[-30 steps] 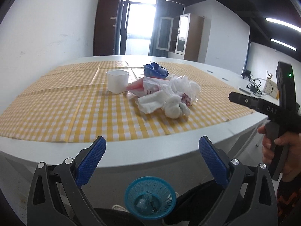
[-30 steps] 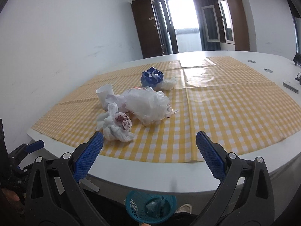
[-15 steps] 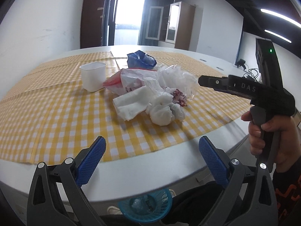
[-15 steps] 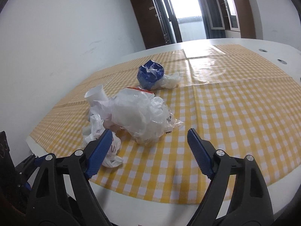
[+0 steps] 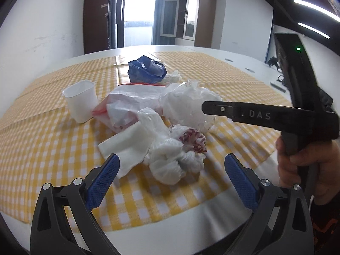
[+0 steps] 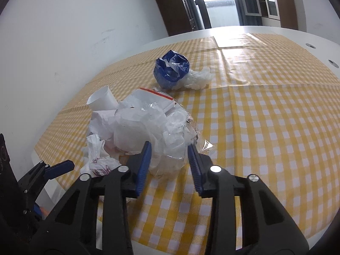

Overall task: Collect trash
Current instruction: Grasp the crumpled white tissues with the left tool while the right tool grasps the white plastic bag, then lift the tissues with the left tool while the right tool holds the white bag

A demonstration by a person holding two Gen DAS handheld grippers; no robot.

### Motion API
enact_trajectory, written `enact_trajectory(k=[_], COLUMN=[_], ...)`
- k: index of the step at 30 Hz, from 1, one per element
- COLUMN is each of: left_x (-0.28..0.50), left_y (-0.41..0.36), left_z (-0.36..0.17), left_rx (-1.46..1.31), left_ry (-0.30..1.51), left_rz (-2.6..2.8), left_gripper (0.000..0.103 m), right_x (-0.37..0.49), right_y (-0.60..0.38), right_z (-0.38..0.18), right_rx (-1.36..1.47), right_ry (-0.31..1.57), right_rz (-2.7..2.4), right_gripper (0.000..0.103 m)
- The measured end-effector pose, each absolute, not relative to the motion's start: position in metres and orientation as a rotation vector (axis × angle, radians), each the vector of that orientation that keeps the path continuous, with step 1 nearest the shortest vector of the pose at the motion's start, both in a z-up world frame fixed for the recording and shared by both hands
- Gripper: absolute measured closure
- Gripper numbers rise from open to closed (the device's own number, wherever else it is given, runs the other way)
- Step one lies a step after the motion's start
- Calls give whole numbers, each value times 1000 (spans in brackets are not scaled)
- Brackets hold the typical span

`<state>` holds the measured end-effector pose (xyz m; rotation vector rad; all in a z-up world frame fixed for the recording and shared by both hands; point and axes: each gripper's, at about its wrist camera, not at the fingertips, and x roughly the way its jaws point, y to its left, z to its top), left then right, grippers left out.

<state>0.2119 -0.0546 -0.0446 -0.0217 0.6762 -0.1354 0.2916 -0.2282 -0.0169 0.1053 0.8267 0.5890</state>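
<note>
A pile of trash lies on the yellow checked tablecloth [image 5: 42, 144]. It holds a clear crumpled plastic bag [image 6: 170, 136], a knotted white bag with red print [image 5: 180, 155], a white napkin [image 5: 125, 146] and a red-trimmed white wrapper [image 5: 131, 97]. My right gripper [image 6: 169, 159] has its blue pads on either side of the clear bag [image 5: 189, 104], jaws narrowed around its near end. My left gripper [image 5: 170, 170] is open and empty, just short of the knotted bag.
A white plastic cup [image 5: 80, 102] stands left of the pile. A crumpled blue bag [image 6: 171, 69] with a white tissue [image 6: 197, 77] lies farther back. The white table edge [image 5: 191, 212] runs below my left gripper.
Both grippers moved forward over the table toward the pile. My right gripper's jaws narrowed from wide open to around the clear bag. The blue basket below dropped out of view.
</note>
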Motion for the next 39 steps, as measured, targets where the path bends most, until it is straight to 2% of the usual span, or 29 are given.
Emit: enact_trajectory(k=[2,4,6,9,19,39], left_x=[217,220,223,219,174,71], left_y=[-59,-61,-60,-57,-35,-13], left_z=[-46,-48,-53,-56,-38,-19], left_rx=[6,13,0,-36,-174,-202], left_ry=[677,694,714,706,607,458], left_rz=[-108,-114,-129,-112,-128,-101], left_gripper=[11,22,43,53,55,56], right_x=[288,282,276,264,212,115], right_y=[-231,-235,-239,-246,-260,-268], right_z=[-16,-13,-9,-3,17,24], right_rx=[109,101,107,128,107,91], right_ry=[821,795,774,740,640,548], right_rz=[595,592,587,584,546,535], right_gripper=[87,88,89,89,89,89])
